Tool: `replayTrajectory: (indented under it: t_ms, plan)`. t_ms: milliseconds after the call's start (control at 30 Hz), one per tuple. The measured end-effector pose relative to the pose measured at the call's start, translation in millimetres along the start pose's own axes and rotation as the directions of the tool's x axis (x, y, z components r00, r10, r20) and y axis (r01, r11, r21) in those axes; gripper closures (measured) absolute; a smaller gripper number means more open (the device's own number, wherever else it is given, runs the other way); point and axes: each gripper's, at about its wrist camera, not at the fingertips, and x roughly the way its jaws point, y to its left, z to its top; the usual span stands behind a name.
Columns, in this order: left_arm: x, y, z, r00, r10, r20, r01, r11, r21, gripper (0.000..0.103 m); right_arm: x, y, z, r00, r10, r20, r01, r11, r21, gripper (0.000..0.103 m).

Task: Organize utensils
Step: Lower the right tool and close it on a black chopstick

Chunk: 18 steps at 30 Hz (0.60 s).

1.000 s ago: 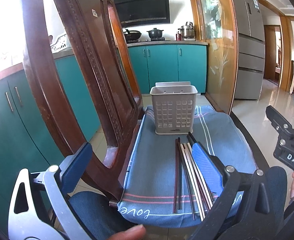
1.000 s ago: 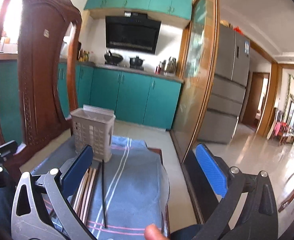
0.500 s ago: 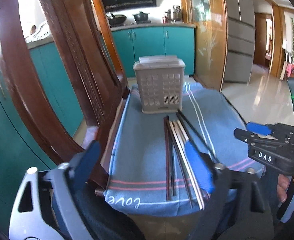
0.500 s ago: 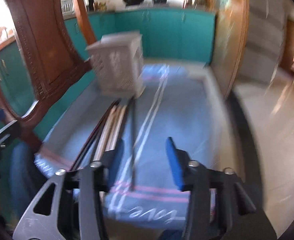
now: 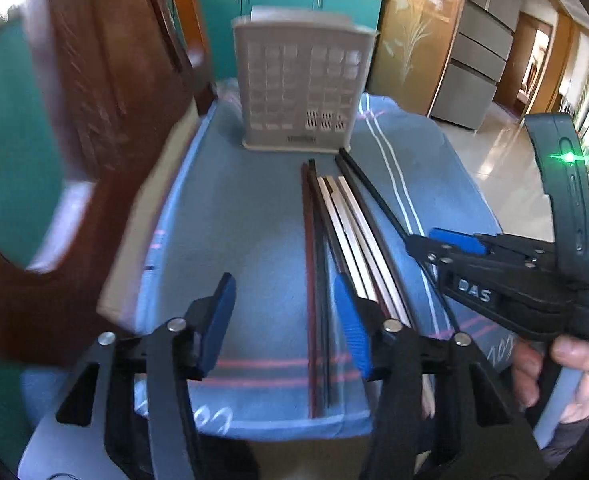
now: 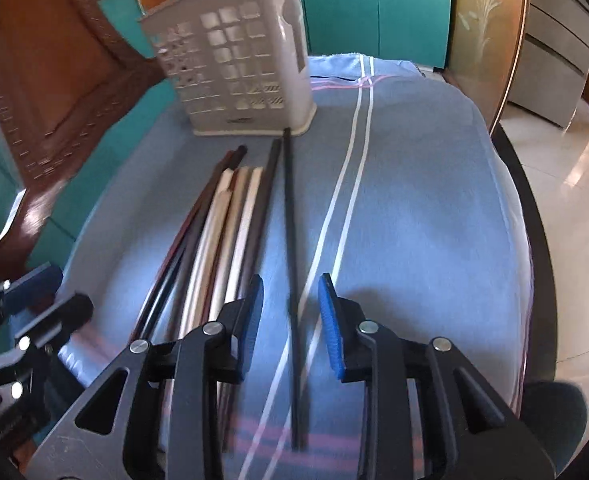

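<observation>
Right gripper [image 6: 290, 316] spread, straddling lone black chopstick [image 6: 290, 240] on blue cloth [image 6: 414, 200] before utensil holder [image 6: 234, 68]. Probably light, stiff, slippery (pinch mid-shaft). Left gripper [image 5: 282, 324] spread, empty.

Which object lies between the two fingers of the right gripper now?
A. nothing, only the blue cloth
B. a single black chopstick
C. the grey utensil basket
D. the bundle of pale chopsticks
B: in the right wrist view the single black chopstick runs between the open blue pads of the right gripper, apart from the pale chopsticks to its left.
</observation>
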Motion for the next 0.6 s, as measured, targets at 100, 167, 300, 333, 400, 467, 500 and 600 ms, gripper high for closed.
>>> replayTrajectory:
  t_ms: [100, 167, 300, 333, 400, 467, 500, 600]
  plan:
    - [24, 5, 10, 0.998, -0.038, -0.047, 0.036, 0.998, -0.042, 0.055, 15, -2, 9, 0.999, -0.033, -0.017, 0.034, 0.999, 0.003, 0.085]
    - [37, 3, 13, 0.996, -0.039, -0.076, 0.036, 0.999, -0.038, 0.055, 17, -2, 10, 0.999, -0.046, -0.025, 0.046, 0.999, -0.002, 0.089]
    - [54, -2, 14, 0.993, -0.028, -0.118, 0.027, 1.000, -0.013, 0.056, 11, -8, 7, 0.998, -0.049, -0.028, 0.049, 0.999, 0.000, 0.094]
    - [58, -3, 13, 0.992, -0.009, -0.129, 0.008, 1.000, -0.007, 0.059, 9, -10, 5, 0.998, -0.051, -0.027, 0.051, 0.999, -0.002, 0.094]
    - [62, -1, 12, 0.992, 0.005, -0.129, -0.007, 1.000, -0.008, 0.059, 6, -13, 3, 0.998, -0.064, -0.030, 0.064, 0.998, -0.004, 0.094]
    - [61, 4, 12, 0.991, -0.001, -0.133, -0.002, 1.000, -0.022, 0.059, 2, -16, 0, 0.996, -0.083, -0.034, 0.083, 0.997, -0.007, 0.094]
    - [59, 6, 12, 0.991, 0.003, -0.134, -0.006, 1.000, -0.027, 0.059, 0, -18, -1, 0.996, -0.087, -0.035, 0.087, 0.996, -0.008, 0.094]
    - [61, 12, 13, 0.990, 0.013, -0.138, -0.019, 0.999, -0.043, 0.059, -4, -22, -3, 0.995, -0.096, -0.035, 0.096, 0.995, -0.013, 0.094]
